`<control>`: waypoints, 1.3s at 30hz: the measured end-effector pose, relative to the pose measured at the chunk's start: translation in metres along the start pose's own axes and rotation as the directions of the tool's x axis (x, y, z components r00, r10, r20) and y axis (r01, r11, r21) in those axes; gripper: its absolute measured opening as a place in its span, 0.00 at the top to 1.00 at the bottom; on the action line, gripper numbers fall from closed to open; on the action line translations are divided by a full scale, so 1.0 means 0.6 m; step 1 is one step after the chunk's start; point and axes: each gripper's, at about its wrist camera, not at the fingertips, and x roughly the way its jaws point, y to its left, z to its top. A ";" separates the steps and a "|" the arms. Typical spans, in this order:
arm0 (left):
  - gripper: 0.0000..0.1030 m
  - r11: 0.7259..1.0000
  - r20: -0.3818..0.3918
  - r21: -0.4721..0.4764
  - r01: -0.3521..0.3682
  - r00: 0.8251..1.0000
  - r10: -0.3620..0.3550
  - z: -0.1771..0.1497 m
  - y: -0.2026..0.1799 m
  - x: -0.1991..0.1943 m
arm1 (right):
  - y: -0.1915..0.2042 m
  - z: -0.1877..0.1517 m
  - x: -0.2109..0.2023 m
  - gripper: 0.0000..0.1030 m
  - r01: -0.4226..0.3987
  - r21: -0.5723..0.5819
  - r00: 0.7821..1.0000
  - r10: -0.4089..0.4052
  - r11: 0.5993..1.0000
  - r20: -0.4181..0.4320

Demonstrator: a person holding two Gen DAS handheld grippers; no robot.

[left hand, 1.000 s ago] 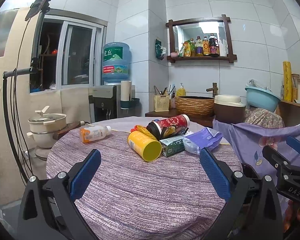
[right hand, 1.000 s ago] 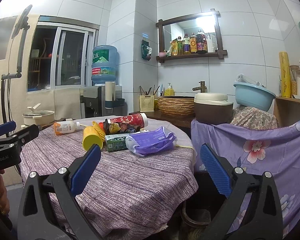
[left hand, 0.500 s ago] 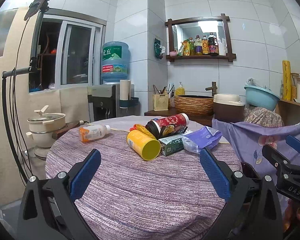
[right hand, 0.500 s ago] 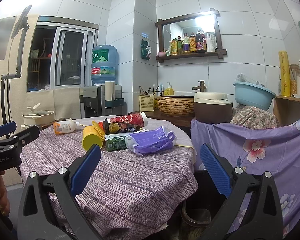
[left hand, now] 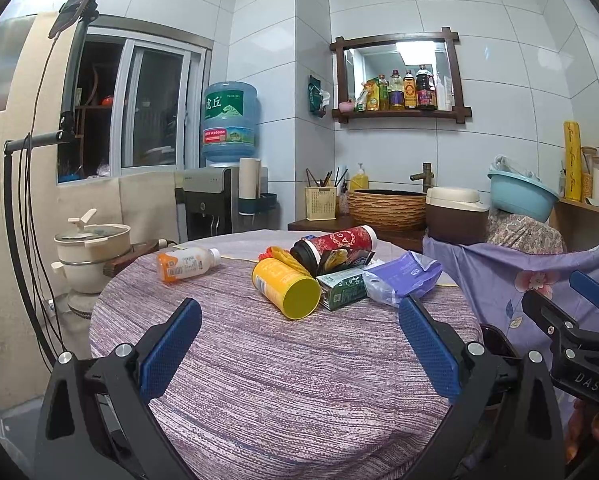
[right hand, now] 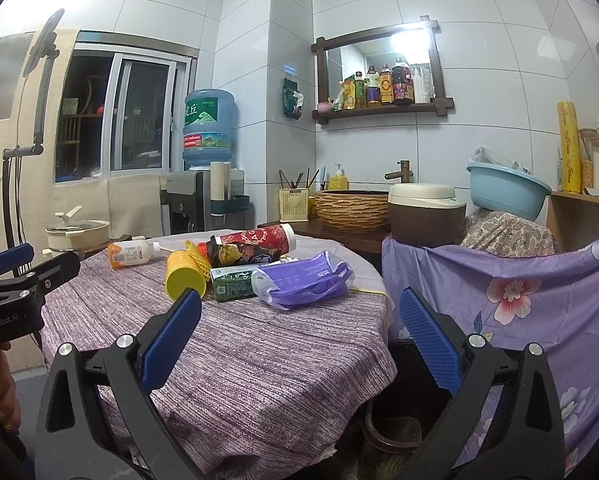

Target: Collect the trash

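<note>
Trash lies in a heap on the round purple-clothed table (left hand: 291,380): a yellow can (left hand: 285,288) on its side, a red patterned tube (left hand: 335,246), a green carton (left hand: 341,291), a purple plastic bag (left hand: 403,278) and, apart to the left, an orange-labelled bottle (left hand: 187,264). The right wrist view shows the same can (right hand: 185,276), carton (right hand: 233,286), bag (right hand: 303,280) and bottle (right hand: 133,253). My left gripper (left hand: 299,344) is open and empty, short of the heap. My right gripper (right hand: 299,332) is open and empty over the table's right edge.
A dark bin (right hand: 403,432) sits on the floor below the table's right edge. A floral purple cloth (right hand: 499,292) covers furniture at the right. A pot (left hand: 93,240) stands left of the table. A counter with a woven basin (left hand: 387,208) lies behind.
Both grippers have barely moved; the views have only shifted slightly. Nothing was taken hold of.
</note>
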 end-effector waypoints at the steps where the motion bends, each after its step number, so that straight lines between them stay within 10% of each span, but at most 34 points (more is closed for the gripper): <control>1: 0.05 1.000 0.000 -0.001 0.001 1.000 -0.001 0.000 0.001 0.000 | -0.001 0.002 -0.001 0.05 -0.001 -0.001 1.000 0.001 1.000 0.000; 28: 0.05 1.000 -0.006 0.001 0.001 1.000 -0.001 -0.005 -0.002 0.002 | 0.000 -0.007 0.008 0.05 0.001 -0.001 1.000 -0.001 1.000 -0.012; 39: 0.05 1.000 -0.137 -0.001 0.009 0.991 -0.009 -0.030 -0.001 0.046 | -0.004 -0.026 0.052 0.05 0.002 0.012 0.991 0.000 1.000 -0.133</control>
